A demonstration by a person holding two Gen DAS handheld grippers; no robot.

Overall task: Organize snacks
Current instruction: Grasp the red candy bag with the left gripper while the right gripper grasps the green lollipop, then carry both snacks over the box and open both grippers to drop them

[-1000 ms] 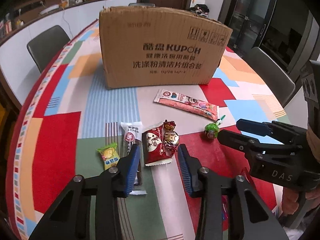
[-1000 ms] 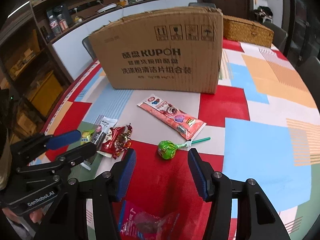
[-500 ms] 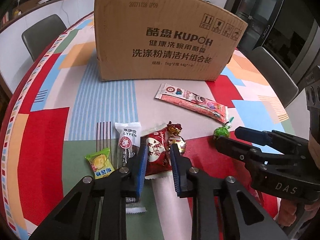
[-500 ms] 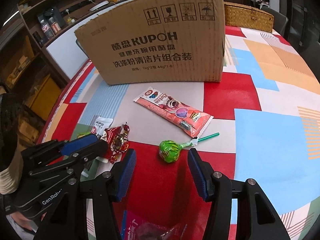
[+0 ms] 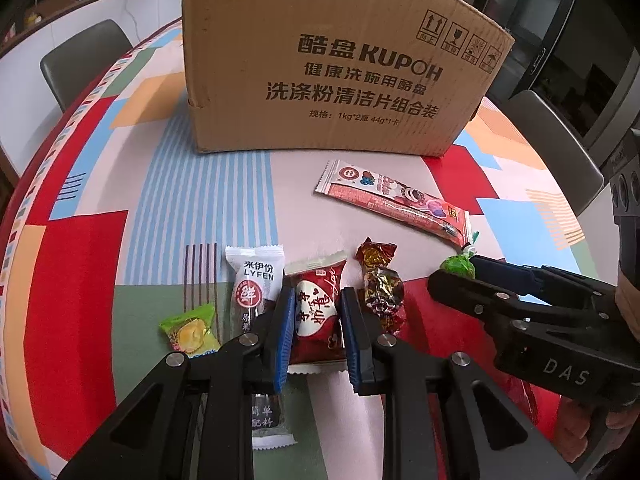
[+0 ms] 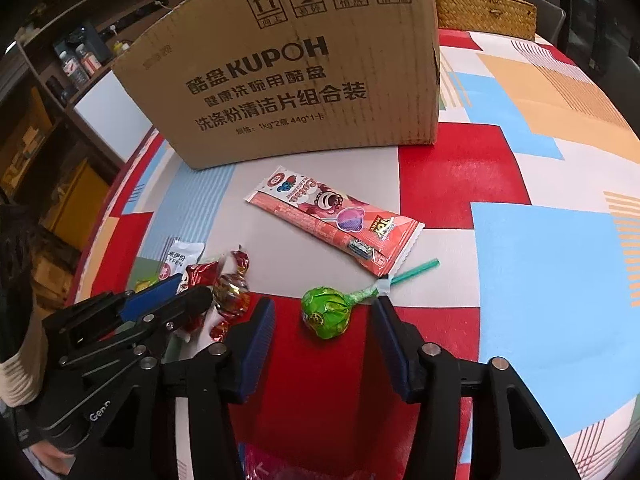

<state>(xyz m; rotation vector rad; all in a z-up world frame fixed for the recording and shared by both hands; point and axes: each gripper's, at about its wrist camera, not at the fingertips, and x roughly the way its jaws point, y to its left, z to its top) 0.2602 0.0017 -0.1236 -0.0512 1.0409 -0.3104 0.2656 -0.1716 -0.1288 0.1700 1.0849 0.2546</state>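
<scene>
Since a second ago, the left gripper has been closing in and narrowing around the red-and-white snack packet, its blue pads now sitting against both long sides of the packet; whether they are truly squeezing it I cannot tell. The right gripper has been creeping forward and is now straddling the green lollipop with its fingers spread wide, touching nothing.

Much is lying partly hidden. The left fingers are covering the lower half of the white LYFEN stick pack, which is lying just beside the held packet on its left. The yellow-green candy further left is tucked against the left finger's arm. In the left wrist view the right tool's dark body is blocking most of the lollipop. A pink wrapper is peeking out at the bottom of the right wrist view, cut off and hard to identify.

On the tablecloth, the foil-wrapped candy is resting just right of the packet, and the long pink lollipop sachet is lying diagonally between the snacks and the cardboard box, which is standing toward the far edge.
</scene>
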